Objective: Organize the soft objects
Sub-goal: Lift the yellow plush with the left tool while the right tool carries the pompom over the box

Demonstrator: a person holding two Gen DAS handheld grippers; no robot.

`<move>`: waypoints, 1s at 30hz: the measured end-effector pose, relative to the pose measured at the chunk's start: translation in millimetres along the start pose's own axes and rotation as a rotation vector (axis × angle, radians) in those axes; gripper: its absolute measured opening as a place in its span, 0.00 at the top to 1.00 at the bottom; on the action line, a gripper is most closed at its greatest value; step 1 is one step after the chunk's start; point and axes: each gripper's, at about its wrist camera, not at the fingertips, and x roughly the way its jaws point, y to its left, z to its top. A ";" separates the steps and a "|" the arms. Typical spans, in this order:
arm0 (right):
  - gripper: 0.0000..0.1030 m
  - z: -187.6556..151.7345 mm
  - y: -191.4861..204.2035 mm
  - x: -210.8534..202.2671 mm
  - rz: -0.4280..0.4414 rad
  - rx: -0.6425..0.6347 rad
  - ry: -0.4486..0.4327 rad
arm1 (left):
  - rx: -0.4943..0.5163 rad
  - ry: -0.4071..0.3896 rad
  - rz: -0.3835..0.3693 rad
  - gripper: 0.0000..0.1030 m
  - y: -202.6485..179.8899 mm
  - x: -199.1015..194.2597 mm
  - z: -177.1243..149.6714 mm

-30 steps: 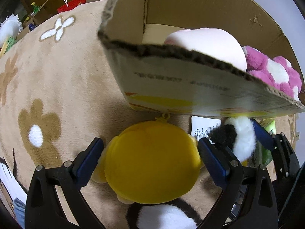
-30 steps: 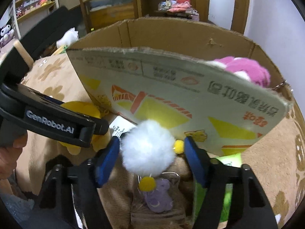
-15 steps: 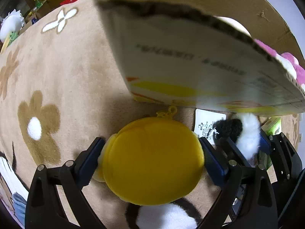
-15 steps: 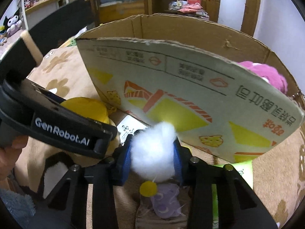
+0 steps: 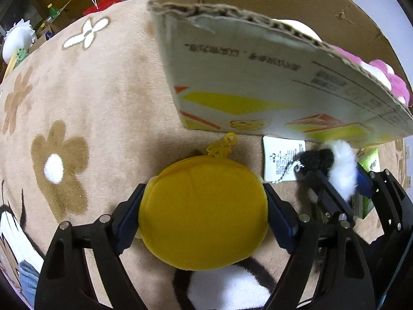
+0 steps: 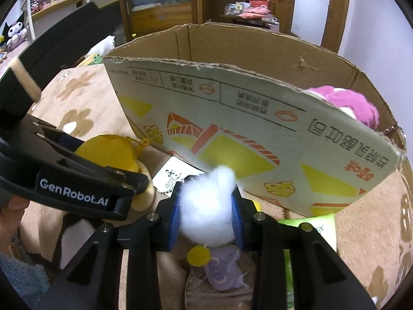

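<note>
Where cardboard box [image 6: 258,118] stands, pink plush [image 6: 348,103] inside

A round yellow plush [image 5: 202,213] lies on a tan flowered blanket before an open cardboard box [image 6: 258,134]. Beside it sits a white fluffy pompom [image 6: 207,206]. Pink plush [image 6: 348,103] rests inside the box.

Both wrist views close, facing cardboard box [image 5: 258,82], shared.
</note>
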 end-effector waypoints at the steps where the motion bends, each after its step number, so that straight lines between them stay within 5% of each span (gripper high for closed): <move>1: 0.66 -0.6 -1.2 -2.2 -0.003 0.008 -0.003 | -0.005 -0.005 -0.001 0.18 1.2 -1.5 -1.7; 14: 0.67 -4.8 -16.0 -39.4 -0.041 0.058 -0.080 | -0.013 -0.111 0.022 0.18 7.7 -38.9 -20.0; 30: 0.67 9.1 -27.9 -116.5 -0.086 0.113 -0.282 | 0.134 -0.455 0.082 0.18 -31.0 -113.1 -44.8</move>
